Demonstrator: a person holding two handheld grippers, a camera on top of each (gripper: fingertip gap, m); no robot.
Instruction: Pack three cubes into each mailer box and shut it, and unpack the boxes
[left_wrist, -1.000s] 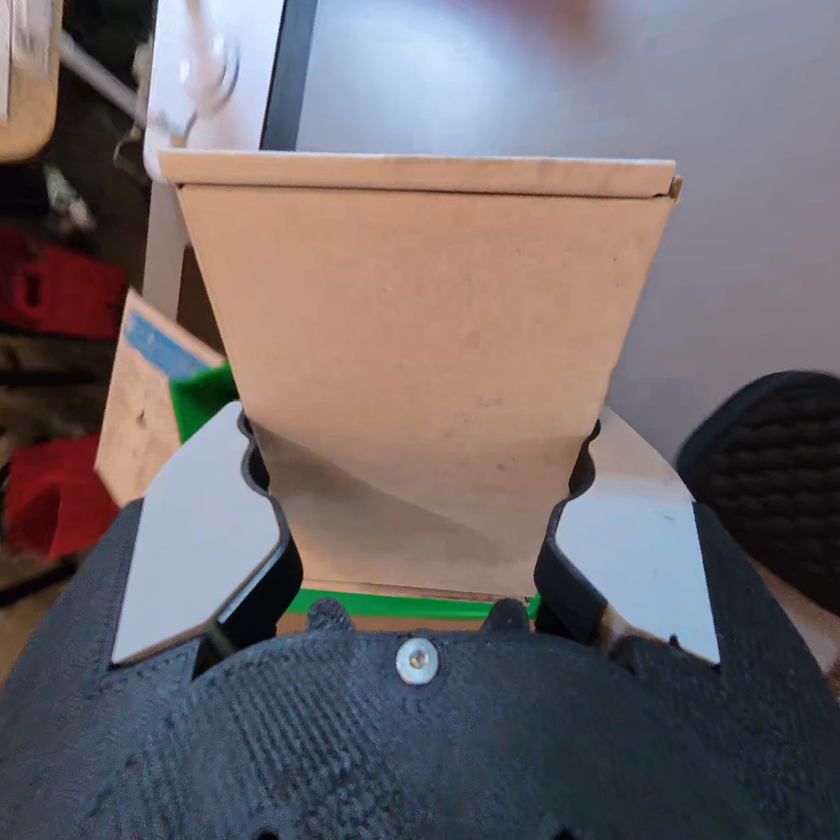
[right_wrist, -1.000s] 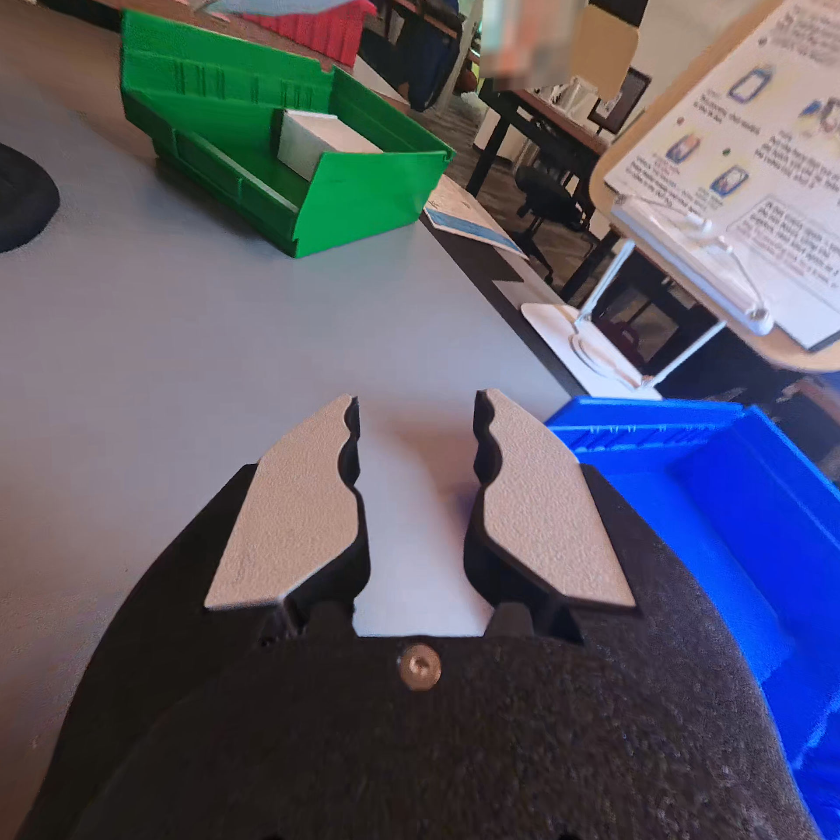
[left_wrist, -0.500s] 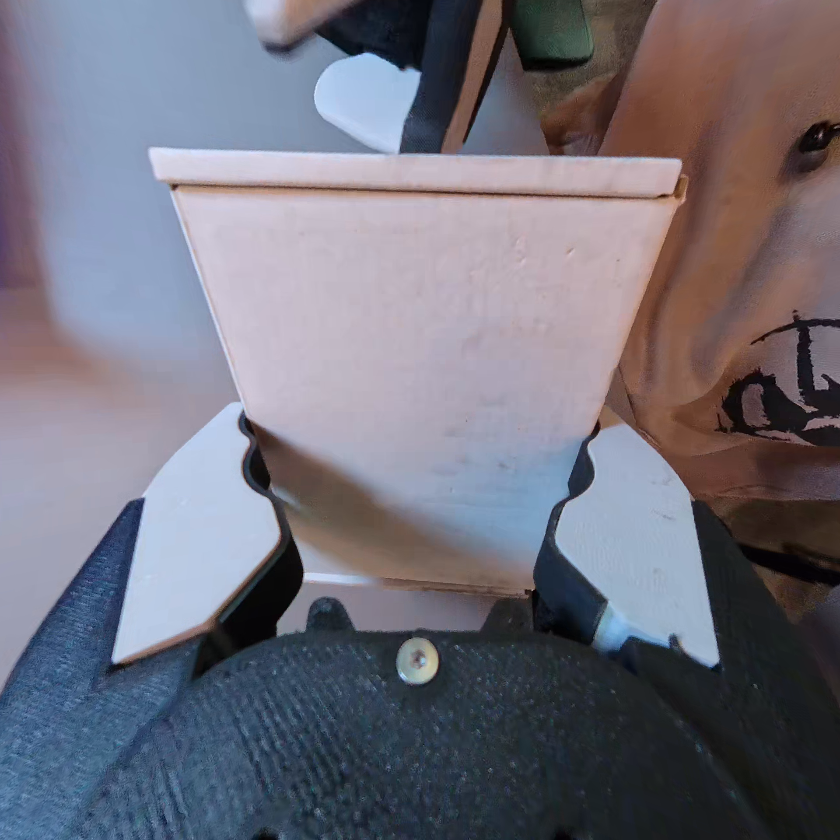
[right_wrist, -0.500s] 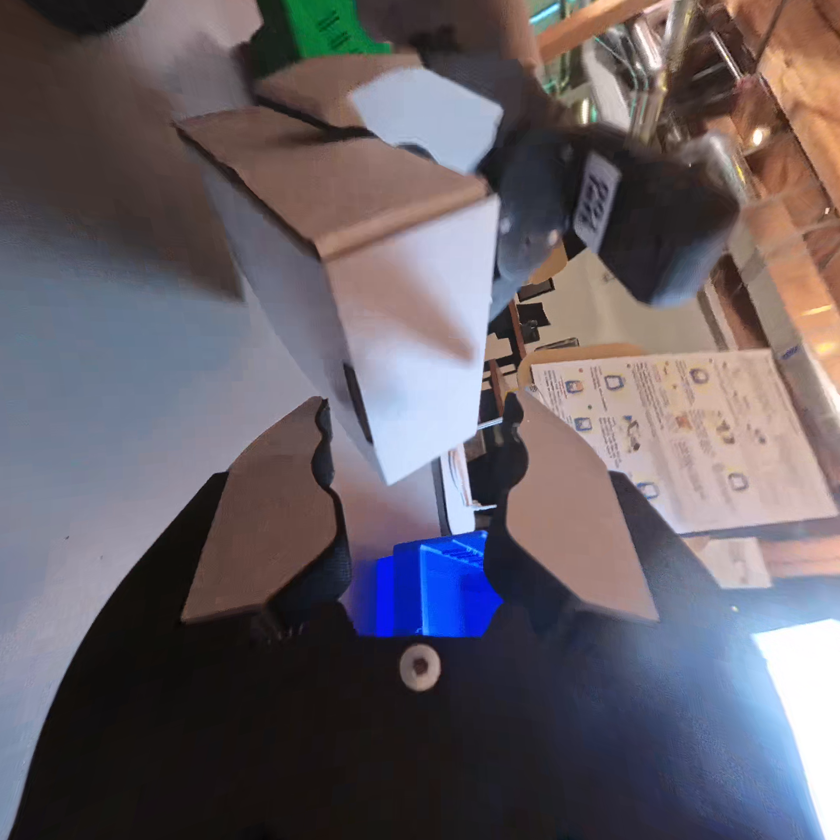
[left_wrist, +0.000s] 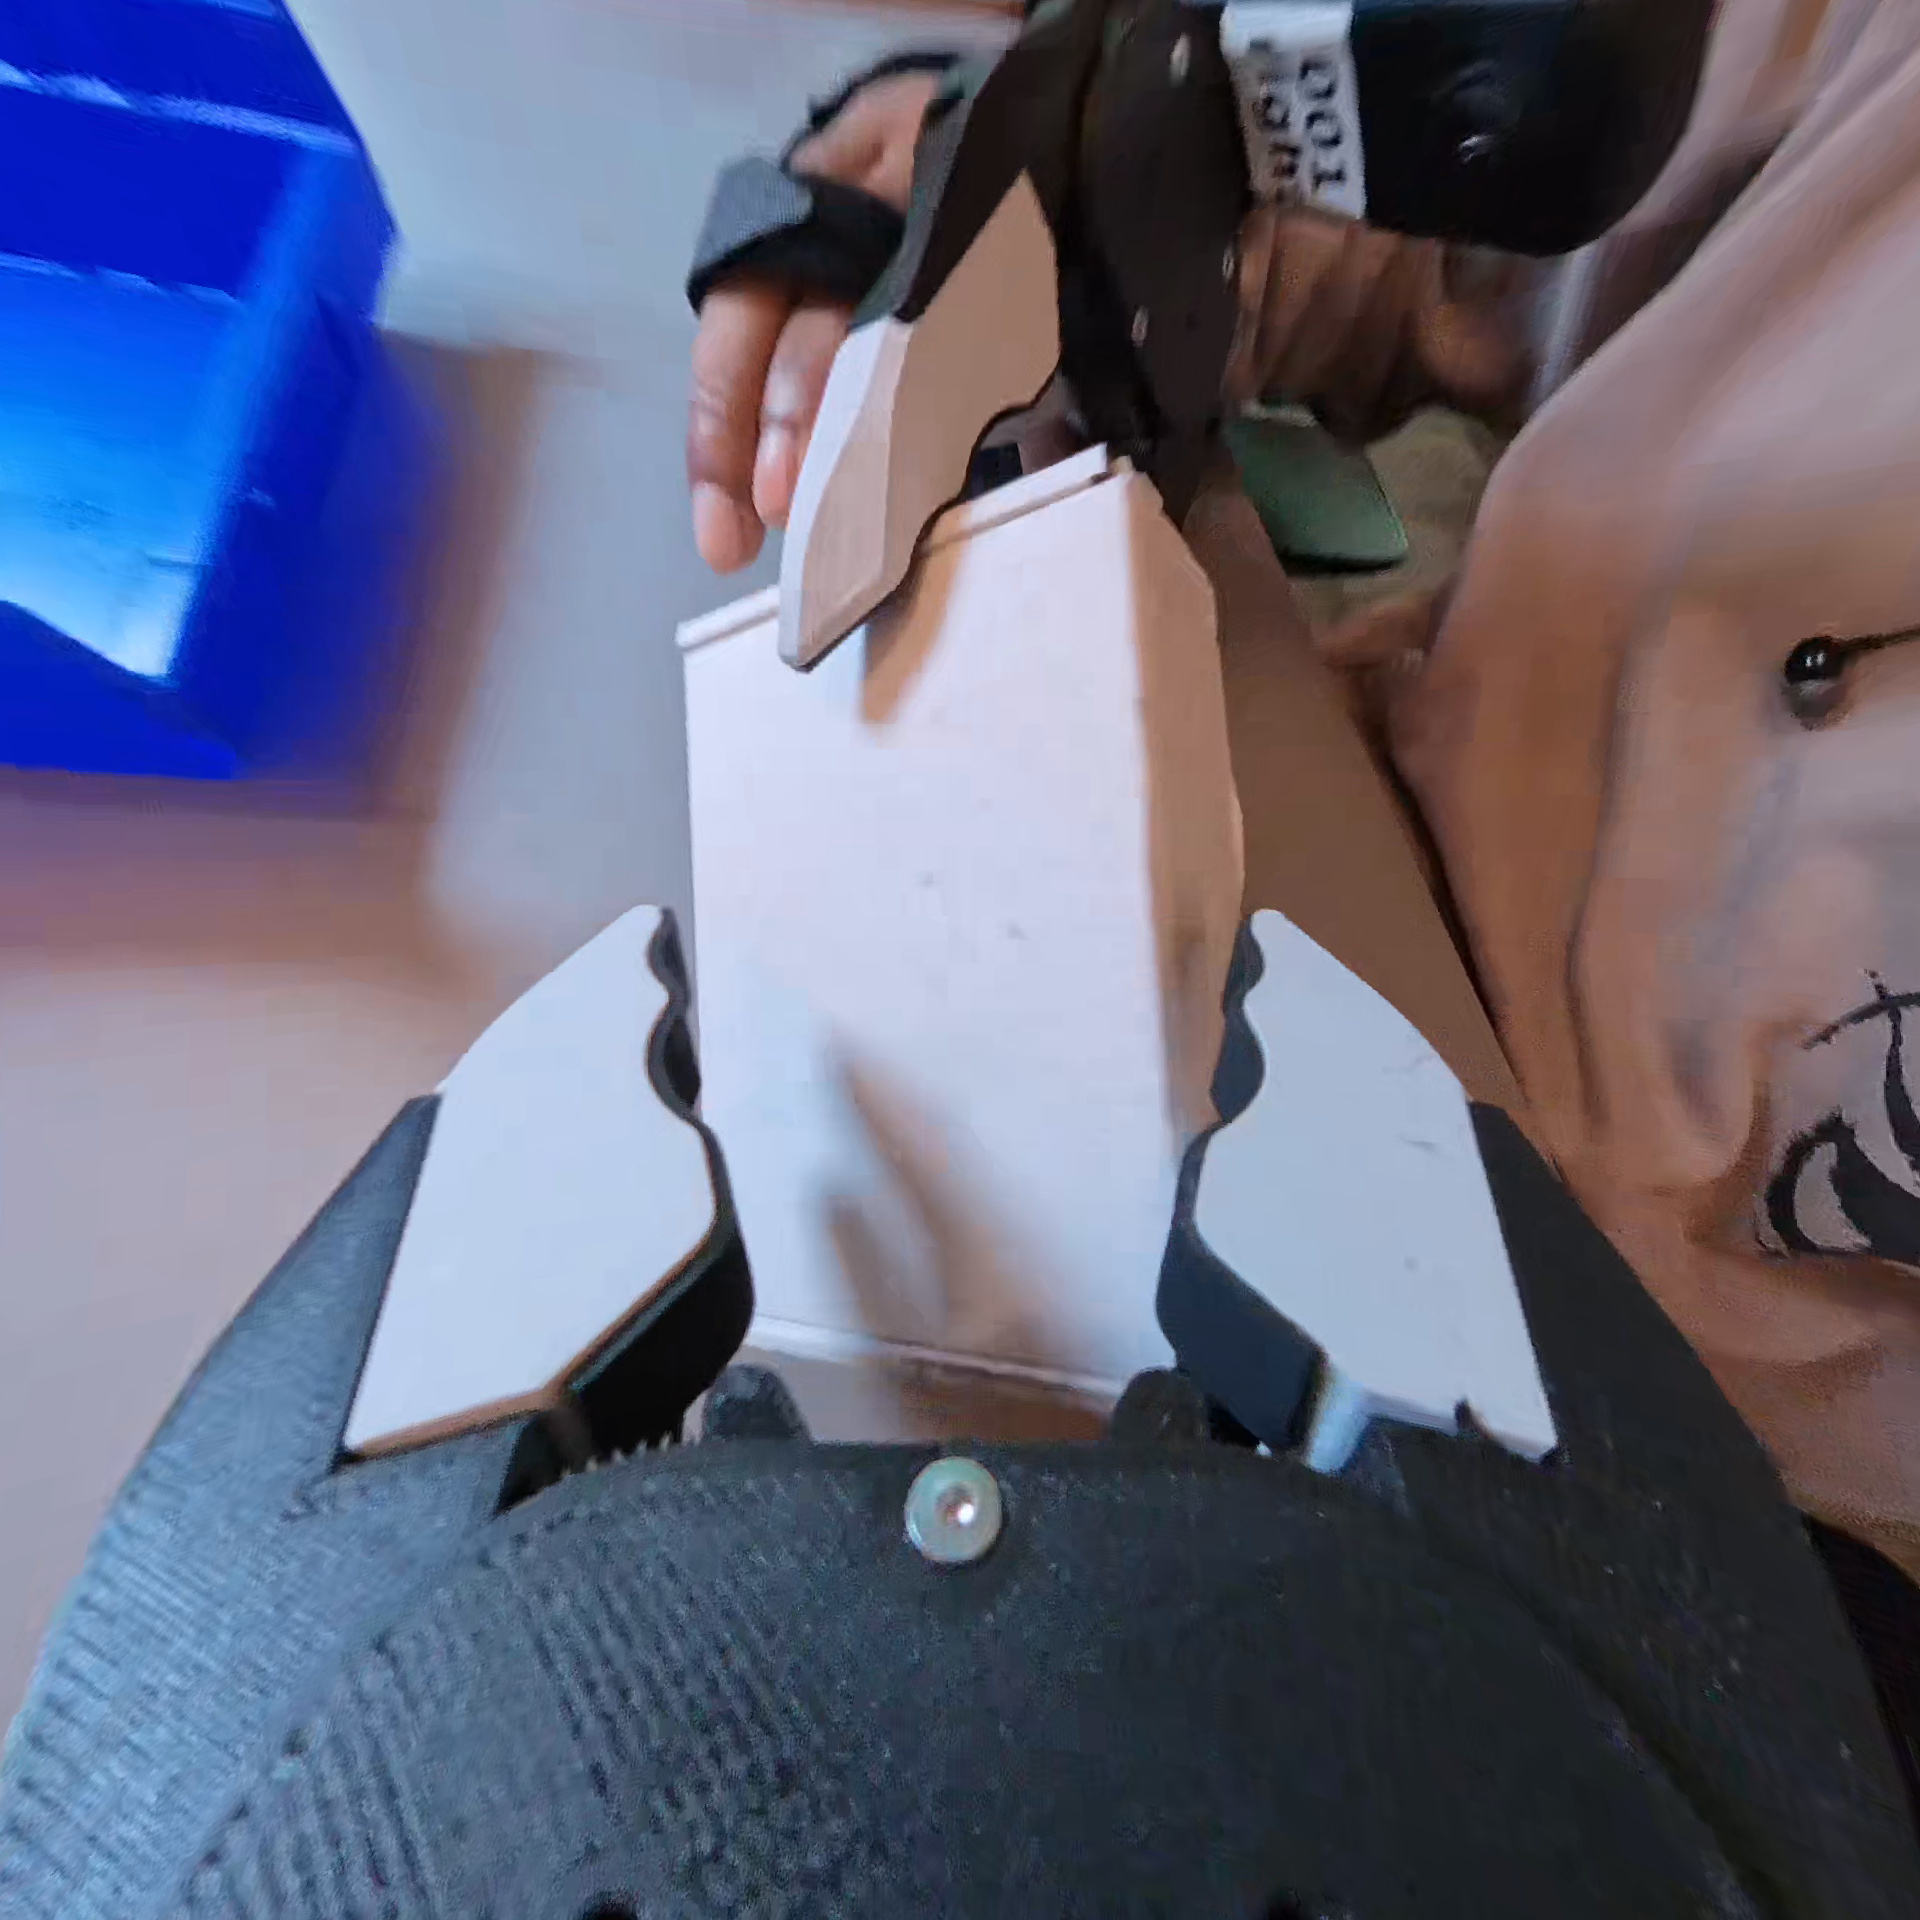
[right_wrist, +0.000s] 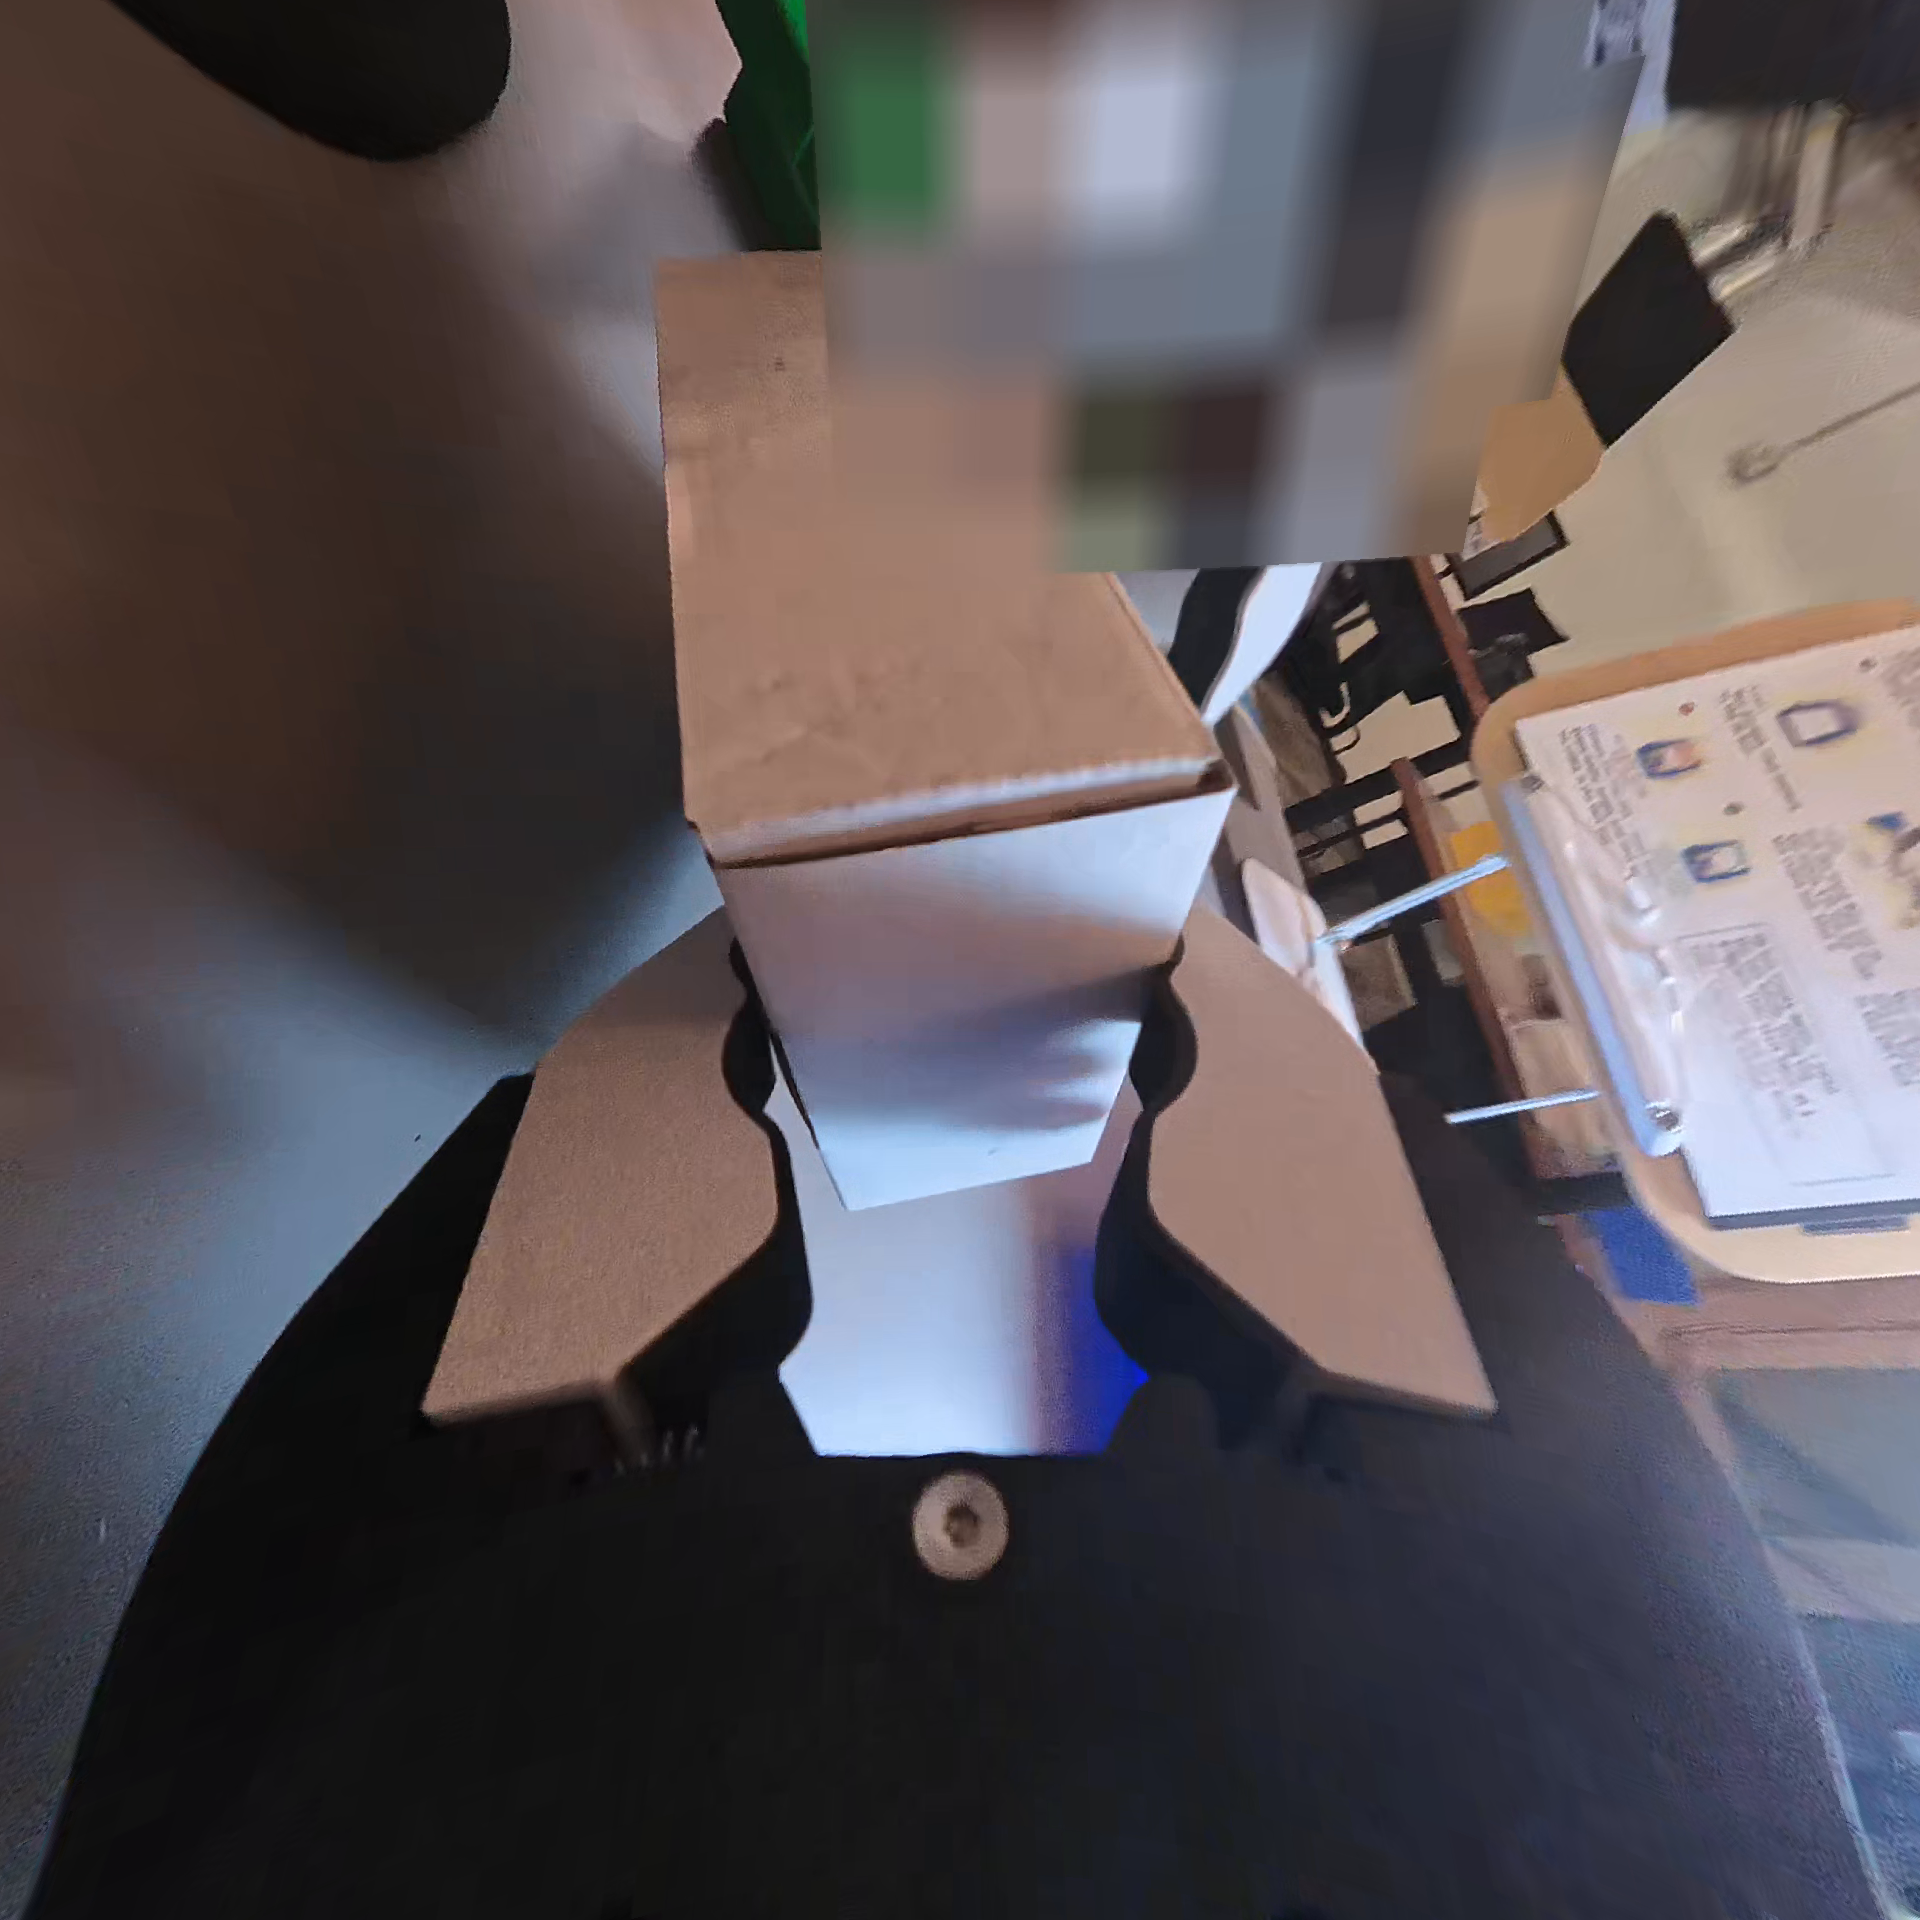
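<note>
A shut white cardboard mailer box (left_wrist: 935, 831) is held in the air between both grippers. My left gripper (left_wrist: 956, 935) is shut on its near end, one finger on each side. In the left wrist view the right gripper's finger (left_wrist: 842, 540) lies against the box's far end, with a gloved hand (left_wrist: 748, 395) behind it. In the right wrist view the box (right_wrist: 894, 675) points away from me and my right gripper (right_wrist: 961, 966) is shut on its end face, fingertips touching both sides. No cubes show.
A blue bin (left_wrist: 125, 416) is blurred at the upper left, and a person's tan shirt (left_wrist: 1662, 831) fills the right. The grey table (right_wrist: 260, 520) lies below, with a green bin (right_wrist: 769, 104) and black pad (right_wrist: 343, 62) behind. A stand with a printed sheet (right_wrist: 1714, 935) is at the right.
The left gripper swung the box from over the green bin toward the person. The right gripper opened wider, rose from the table and took hold of the box's other end.
</note>
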